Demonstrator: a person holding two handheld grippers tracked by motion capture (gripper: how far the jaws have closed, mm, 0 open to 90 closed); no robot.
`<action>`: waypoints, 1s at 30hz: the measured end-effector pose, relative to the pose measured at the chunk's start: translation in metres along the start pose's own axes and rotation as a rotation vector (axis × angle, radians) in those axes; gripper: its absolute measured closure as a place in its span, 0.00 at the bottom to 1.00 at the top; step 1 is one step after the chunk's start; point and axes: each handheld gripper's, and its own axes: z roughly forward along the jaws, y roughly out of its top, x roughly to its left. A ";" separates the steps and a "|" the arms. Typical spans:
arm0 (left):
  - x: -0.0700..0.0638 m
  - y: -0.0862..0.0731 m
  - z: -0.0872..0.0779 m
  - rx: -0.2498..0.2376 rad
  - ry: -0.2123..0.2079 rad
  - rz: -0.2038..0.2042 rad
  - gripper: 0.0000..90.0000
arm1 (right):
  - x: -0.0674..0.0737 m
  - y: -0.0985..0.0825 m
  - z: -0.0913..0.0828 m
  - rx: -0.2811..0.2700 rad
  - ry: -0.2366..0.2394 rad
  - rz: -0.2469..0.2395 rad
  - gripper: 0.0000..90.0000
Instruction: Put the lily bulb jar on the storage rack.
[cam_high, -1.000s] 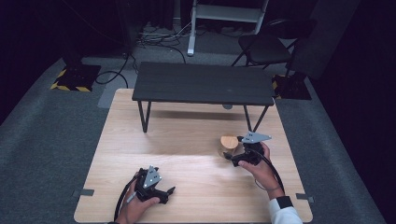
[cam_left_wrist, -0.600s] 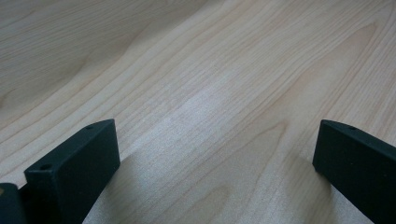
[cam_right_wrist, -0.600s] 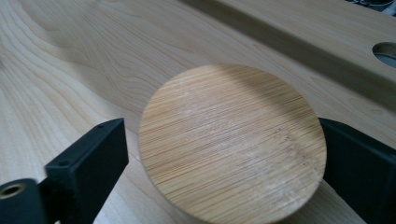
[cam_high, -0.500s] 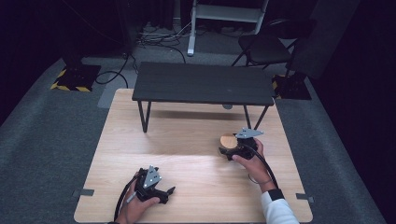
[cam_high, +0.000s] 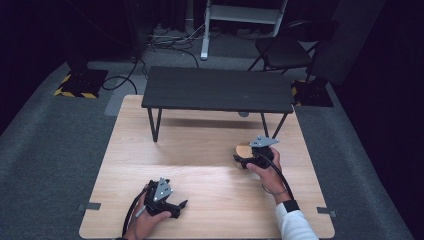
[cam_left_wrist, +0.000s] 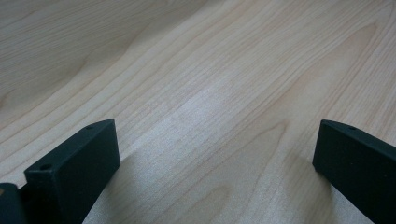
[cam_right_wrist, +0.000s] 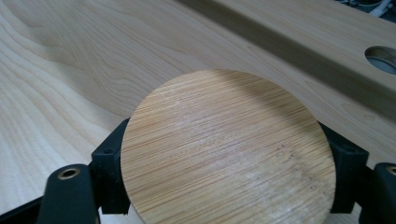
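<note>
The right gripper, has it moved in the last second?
Yes. The right gripper, shut on the round wooden disc, has shifted slightly left and farther from the black bench.

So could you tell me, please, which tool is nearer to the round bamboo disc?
The right. The right tool has its jaws closed on the bamboo disc; the left tool rests open near the table's front edge, well apart.

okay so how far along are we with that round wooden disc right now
Done: the right tool has its jaws closed on either side of the round bamboo disc. In hand: the disc is held near the dark bench. Left: putting it down somewhere; where is not shown. The left tool is open above the wooden table.
</note>
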 end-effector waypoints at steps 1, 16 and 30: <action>0.000 0.000 0.000 0.000 0.000 0.000 0.01 | 0.000 0.003 -0.003 -0.002 0.003 -0.010 0.26; 0.000 0.000 0.000 0.000 0.001 -0.001 0.01 | 0.008 0.079 -0.063 -0.027 0.070 -0.081 0.26; 0.000 0.000 0.000 0.001 0.002 0.000 0.01 | -0.003 0.149 -0.095 -0.063 0.102 -0.101 0.26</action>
